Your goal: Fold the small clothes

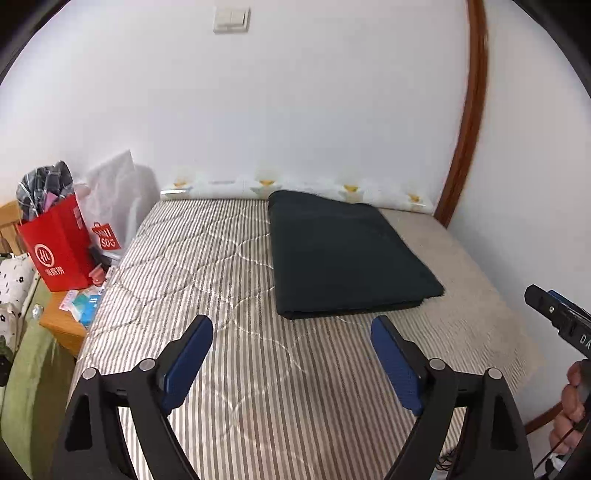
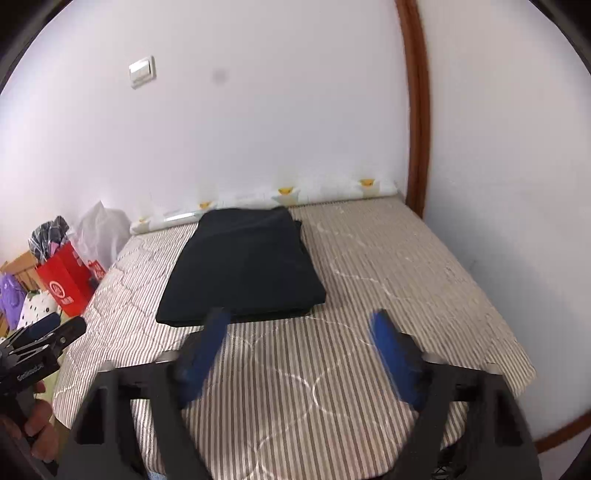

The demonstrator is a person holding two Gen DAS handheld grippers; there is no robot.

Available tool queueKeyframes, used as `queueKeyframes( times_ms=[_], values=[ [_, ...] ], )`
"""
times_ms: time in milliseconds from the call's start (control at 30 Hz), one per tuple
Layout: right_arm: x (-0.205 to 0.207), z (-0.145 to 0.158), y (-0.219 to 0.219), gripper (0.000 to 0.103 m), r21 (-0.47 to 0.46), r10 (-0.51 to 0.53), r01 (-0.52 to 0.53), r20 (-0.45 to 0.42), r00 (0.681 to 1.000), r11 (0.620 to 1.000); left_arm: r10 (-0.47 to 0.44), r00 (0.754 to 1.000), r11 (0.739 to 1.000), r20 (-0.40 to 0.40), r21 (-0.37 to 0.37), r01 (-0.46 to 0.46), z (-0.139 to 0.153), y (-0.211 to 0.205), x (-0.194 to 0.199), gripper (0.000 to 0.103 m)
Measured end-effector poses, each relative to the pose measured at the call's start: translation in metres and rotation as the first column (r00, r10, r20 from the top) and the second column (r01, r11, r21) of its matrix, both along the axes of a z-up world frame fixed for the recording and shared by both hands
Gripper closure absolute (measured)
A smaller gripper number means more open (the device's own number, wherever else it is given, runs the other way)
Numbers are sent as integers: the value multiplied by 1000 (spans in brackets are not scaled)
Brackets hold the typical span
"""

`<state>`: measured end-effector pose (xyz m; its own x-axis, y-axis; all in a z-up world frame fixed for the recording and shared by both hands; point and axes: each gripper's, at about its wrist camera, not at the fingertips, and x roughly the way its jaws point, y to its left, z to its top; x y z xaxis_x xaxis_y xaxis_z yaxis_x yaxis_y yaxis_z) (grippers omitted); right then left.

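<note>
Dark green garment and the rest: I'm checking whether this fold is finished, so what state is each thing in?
Dark green cloth garment: folded into a flat rectangle, lying on the striped quilted mattress, untouched.
Left gripper: open, empty, clear of the garment.
Right gripper: open, empty, clear of the garment.
Red paper shopping bag: upright beside the bed, stuffed with clothes.
White wall switch: position unclear.
</note>
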<state>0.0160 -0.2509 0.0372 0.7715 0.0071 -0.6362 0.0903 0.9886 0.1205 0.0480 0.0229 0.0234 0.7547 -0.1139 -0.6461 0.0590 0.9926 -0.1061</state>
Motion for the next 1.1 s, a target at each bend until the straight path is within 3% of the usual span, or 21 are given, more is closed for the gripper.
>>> queueKeyframes(
  times_ms=[133,433,1100],
  values=[
    [-35,8,1,0,-31,-30,31,44,999,999,-5,1000,1000,27,-8,5,13,-2,-31,12],
    [-69,20,5,0,-81,-43,47,48,998,996,-14,996,1000,87,22,13,29,-16,-64,11],
    [-77,21,12,0,-120,-54,57,24,998,991,-23,996,999,90,34,20,29,-23,-70,10]
  ],
)
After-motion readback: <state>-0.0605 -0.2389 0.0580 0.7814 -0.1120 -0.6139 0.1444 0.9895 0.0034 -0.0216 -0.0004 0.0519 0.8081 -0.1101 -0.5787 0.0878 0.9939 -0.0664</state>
